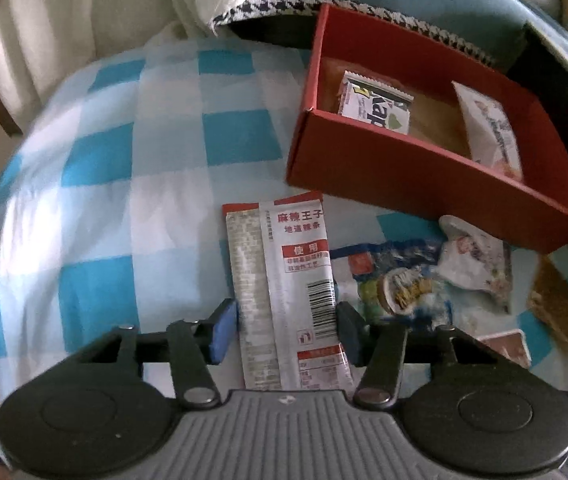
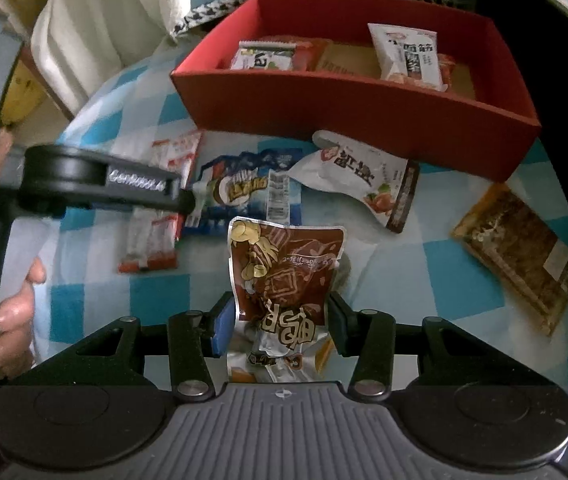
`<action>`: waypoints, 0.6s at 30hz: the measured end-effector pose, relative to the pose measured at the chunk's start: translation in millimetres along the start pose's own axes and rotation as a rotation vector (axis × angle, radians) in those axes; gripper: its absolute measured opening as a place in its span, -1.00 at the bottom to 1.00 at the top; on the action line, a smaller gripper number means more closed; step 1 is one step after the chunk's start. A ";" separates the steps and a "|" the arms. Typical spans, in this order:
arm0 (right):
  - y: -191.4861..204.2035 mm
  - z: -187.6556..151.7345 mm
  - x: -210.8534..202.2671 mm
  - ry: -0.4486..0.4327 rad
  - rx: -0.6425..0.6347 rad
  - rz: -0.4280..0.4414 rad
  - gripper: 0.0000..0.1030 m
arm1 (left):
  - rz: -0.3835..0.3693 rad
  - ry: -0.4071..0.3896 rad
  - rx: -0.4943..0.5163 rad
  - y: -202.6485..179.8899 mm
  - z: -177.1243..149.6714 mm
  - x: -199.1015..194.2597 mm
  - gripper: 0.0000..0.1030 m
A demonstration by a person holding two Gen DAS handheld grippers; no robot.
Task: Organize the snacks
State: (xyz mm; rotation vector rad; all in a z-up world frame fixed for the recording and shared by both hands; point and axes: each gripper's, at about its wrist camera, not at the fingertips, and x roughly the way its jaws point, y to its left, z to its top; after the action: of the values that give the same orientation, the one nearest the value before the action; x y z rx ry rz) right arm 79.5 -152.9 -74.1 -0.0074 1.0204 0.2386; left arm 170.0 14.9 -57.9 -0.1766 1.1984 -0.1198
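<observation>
While both claws are loaded, I read this as the carry step toward the red cardboard box, which sits at the far side of the blue-and-white checked cloth and already holds a few packets.

My left claw pinches a long silver-and-red snack sachet with a barcode across its width, the blue pads touching its edges. It points lengthwise toward the box, which I judge makes it easy to slide in end first. My right claw is pressed in on a crinkled brown foil pouch with gold print, gripped near its lower end so most of it stands clear of the claw.

The right wrist view shows what the left one cannot: the left rig itself hanging over the loose snacks, the person's bare hand at the frame edge, and a flat amber packet lying well apart on the cloth. It also shows the blue-and-white packet and a white pouch with red fruit art just in front of the box. The left wrist view looks deeper into the box's near corner, where a white wrapper with dark lettering lies against the wall.
</observation>
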 end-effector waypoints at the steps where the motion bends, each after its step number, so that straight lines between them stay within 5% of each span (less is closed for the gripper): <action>1: -0.6 0.6 -0.7 -0.003 0.002 0.002 0.08 | -0.005 0.011 0.002 2.7 -0.4 -1.2 -0.12; 18: 3.7 -4.1 10.9 0.041 -0.007 -0.001 0.08 | 0.057 0.058 0.187 -8.7 -41.8 -16.6 -0.12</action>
State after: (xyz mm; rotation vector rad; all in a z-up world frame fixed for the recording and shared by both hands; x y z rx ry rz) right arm 80.7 -147.7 -85.1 -0.0195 1.0602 0.2418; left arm 125.0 6.4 -55.8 0.0257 1.2414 -0.1870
